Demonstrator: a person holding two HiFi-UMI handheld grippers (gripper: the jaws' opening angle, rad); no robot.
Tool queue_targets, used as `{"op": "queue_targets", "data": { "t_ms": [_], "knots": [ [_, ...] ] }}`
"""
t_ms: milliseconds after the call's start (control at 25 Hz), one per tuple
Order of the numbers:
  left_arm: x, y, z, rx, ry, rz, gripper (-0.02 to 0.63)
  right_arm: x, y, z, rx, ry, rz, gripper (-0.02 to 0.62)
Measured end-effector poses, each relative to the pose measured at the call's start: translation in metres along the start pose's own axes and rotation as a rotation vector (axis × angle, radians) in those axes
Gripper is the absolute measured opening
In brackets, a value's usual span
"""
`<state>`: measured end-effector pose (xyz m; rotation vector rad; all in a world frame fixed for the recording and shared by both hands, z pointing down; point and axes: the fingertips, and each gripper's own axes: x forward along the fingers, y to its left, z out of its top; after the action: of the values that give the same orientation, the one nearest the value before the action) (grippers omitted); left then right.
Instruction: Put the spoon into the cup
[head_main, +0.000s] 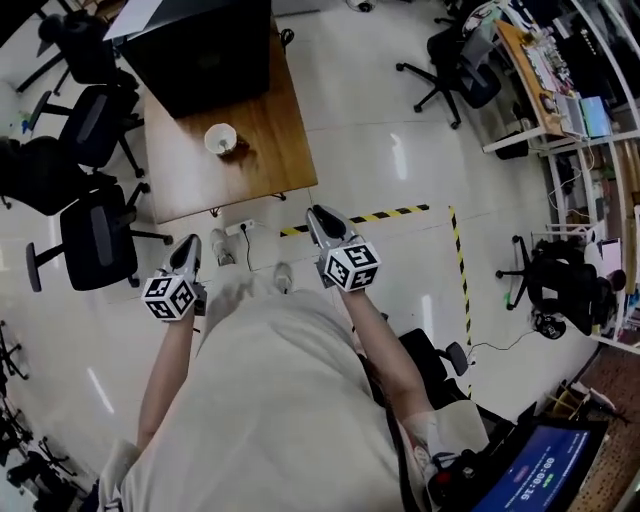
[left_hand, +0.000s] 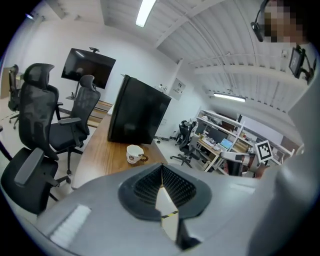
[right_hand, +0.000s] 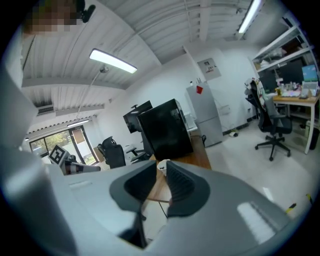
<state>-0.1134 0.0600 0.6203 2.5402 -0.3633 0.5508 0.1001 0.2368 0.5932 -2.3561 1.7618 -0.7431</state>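
Cup (head_main: 220, 138) on table (head_main: 270, 120), well ahead. My left gripper (head_main: 187, 248) jaws together, empty; right gripper (head_main: 318, 218) slightly apart, empty. Risk: spoon unlocated; hasty reach topples cup.

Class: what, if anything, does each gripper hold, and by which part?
Nothing is held. The left gripper is shut and empty, the right gripper open and empty; the cup stands apart on the table.

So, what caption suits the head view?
Person with left gripper and right gripper facing a wooden table that holds a white cup.
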Motion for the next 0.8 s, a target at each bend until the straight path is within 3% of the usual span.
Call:
{"op": "queue_targets", "data": {
  "t_ms": [280, 520, 680, 800],
  "knots": [
    [-0.040, -0.022, -0.032, -0.052, -0.034, 0.099, 0.000, -0.027, -0.007, -0.027, 0.002, 0.041, 0.045, 0.061],
    [-0.052, -0.023, -0.034, -0.053, -0.048, 0.117, 0.000, -0.036, 0.011, -0.031, -0.001, 0.022, 0.112, 0.048],
    [-0.054, -0.018, -0.022, -0.053, -0.065, 0.120, 0.000, -0.044, 0.012, -0.022, 0.102, -0.044, 0.122, 0.024],
    [-0.053, -0.011, -0.014, -0.052, -0.074, 0.112, 0.000, -0.049, 0.004, -0.018, 0.130, -0.070, 0.083, 0.005]
  ]
}}
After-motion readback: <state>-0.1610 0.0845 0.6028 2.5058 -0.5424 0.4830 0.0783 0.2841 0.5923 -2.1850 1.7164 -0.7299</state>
